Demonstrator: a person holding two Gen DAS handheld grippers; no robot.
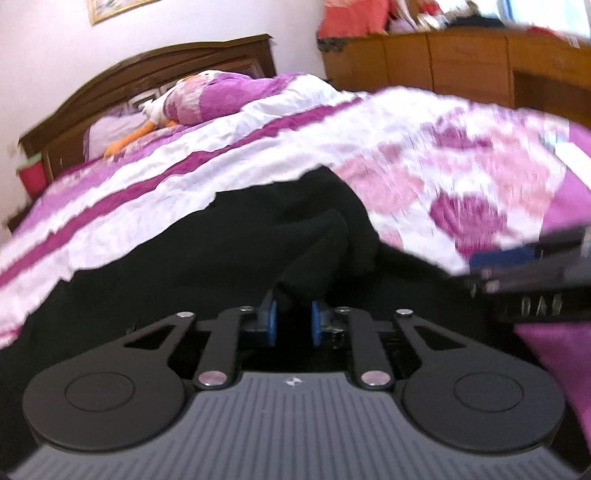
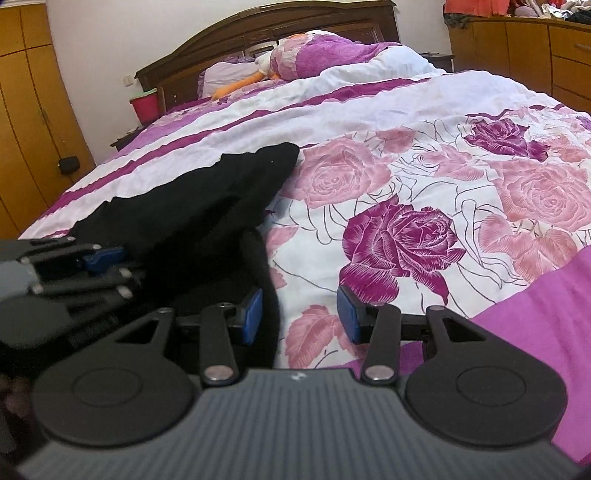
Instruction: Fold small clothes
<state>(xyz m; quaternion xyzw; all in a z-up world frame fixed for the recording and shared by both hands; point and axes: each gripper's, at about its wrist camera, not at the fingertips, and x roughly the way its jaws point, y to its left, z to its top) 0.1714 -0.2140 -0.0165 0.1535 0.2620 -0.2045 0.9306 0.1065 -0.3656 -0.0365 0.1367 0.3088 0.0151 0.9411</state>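
A black garment (image 1: 177, 266) lies rumpled on the floral quilt (image 1: 443, 166) of a bed. In the left wrist view my left gripper (image 1: 293, 323) has its blue pads close together, pinching a raised fold of the black garment. The same gripper shows at the left edge of the right wrist view, low over the black garment (image 2: 207, 199). My right gripper (image 2: 300, 317) stands open just above the quilt (image 2: 406, 155). The garment's near right edge lies against its left pad (image 2: 253, 317), and only quilt shows before the right pad. The right gripper (image 1: 517, 273) also shows, blurred.
A dark wooden headboard (image 2: 258, 26) stands at the far end, with a plush toy (image 2: 295, 55) and pillows before it. A red bin (image 2: 144, 105) sits beside the bed, a wardrobe (image 2: 26, 110) on the left and a cluttered wooden dresser (image 2: 535, 48) on the right.
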